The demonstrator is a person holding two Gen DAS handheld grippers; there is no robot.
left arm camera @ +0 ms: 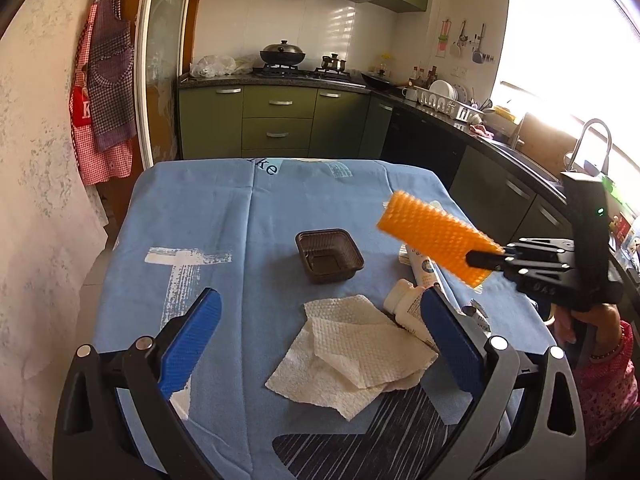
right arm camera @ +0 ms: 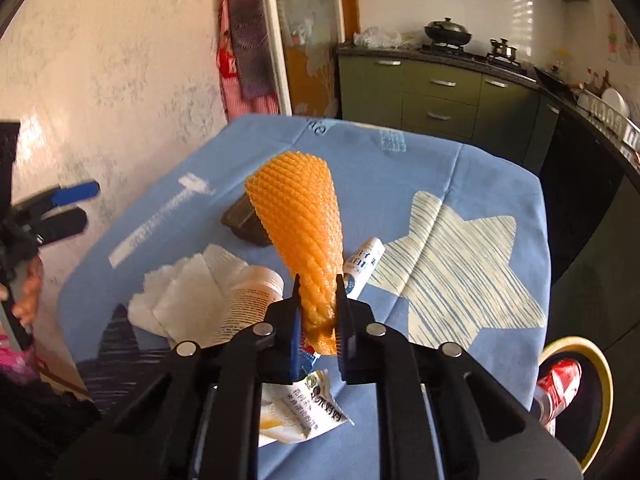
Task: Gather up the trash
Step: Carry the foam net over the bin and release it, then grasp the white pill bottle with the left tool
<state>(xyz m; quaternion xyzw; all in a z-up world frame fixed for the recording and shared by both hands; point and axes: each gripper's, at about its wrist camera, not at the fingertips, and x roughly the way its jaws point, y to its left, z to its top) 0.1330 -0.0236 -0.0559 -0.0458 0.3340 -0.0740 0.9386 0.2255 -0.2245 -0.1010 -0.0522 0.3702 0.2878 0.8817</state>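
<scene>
Orange foam mesh sleeve (right arm camera: 298,232) is clamped at one end in your right gripper (right arm camera: 318,312), clear of the table; keep squeezing toward the round bin (right arm camera: 600,364) at right; left gripper (left arm camera: 320,320) gapes empty.

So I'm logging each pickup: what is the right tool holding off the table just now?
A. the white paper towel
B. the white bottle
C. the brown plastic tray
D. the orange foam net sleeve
D: the right tool is shut on the orange foam net sleeve, lifted clear of the blue tablecloth, while the other three things lie on it.
</scene>
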